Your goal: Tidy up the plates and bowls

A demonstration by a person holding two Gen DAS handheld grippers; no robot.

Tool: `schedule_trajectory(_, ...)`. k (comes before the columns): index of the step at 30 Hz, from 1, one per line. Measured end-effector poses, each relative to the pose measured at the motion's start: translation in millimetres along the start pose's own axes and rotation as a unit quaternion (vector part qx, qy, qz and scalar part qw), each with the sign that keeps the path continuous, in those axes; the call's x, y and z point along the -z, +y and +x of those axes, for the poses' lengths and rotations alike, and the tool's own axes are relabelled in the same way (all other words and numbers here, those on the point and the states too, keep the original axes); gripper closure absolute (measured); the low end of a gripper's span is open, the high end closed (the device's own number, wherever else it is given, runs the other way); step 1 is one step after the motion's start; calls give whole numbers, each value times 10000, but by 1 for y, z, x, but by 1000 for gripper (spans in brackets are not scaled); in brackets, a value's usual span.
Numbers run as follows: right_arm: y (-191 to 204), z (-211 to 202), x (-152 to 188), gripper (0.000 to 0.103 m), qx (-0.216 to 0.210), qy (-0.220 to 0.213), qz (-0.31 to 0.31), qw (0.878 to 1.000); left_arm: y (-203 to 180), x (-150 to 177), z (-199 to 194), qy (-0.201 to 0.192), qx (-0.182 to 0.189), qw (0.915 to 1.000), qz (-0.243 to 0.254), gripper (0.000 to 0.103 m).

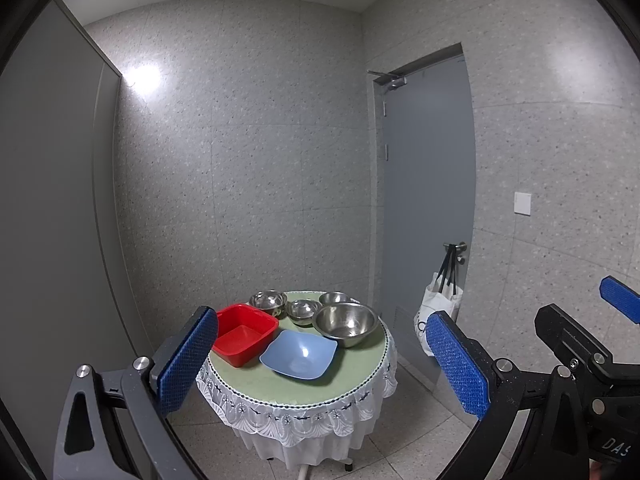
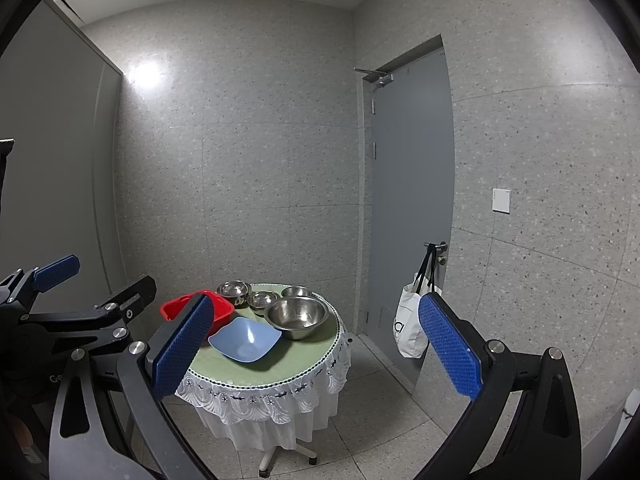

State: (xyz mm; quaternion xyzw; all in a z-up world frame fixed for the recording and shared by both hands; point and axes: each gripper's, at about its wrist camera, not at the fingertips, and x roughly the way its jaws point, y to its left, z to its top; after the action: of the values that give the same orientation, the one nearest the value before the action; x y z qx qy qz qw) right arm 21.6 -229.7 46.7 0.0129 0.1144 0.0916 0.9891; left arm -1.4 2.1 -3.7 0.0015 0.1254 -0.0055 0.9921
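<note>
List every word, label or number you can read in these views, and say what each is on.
"DAS", cut off at the frame edge: on the black body of the right gripper, left wrist view.
"Ge", cut off: on the black body of the left gripper, right wrist view.
Dark print on the white tote bag hanging from the door handle: unreadable.

Looks like a small bare room in some institutional building, not a real kitchen. Speckled grey wall panels (image 1: 248, 184) all around, tiled floor (image 1: 404, 432), a plain grey door (image 1: 428, 184) with a closer on the right. A tote bag (image 2: 408, 324) hangs off its handle, and a lace-skirted round surface (image 1: 296, 390) sits low center.
</note>
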Motion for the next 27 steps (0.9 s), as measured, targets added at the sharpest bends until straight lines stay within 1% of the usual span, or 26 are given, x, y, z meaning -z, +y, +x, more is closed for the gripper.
schedule_trajectory(10,-1,-2,-1,0,-12,9,-8,10000,-2,0,-2,-37,-7,10000,17,1)
schedule_trajectory(18,-1,-1,0,0,-10,-45,-10,10000,-3,-1,-1,14,-9,10000,30,1)
schedule_trajectory(21,-1,-3,-3,0,-22,63,26,10000,-4,-2,-1,-4,-24,10000,76,1)
schedule_trajectory(26,1,-3,-4,0,-17,67,15,10000,-3,-2,1,0,-27,10000,88,1)
schedule_trajectory(27,1,-2,-3,0,-10,60,7,10000,-4,-2,0,21,-15,10000,28,1)
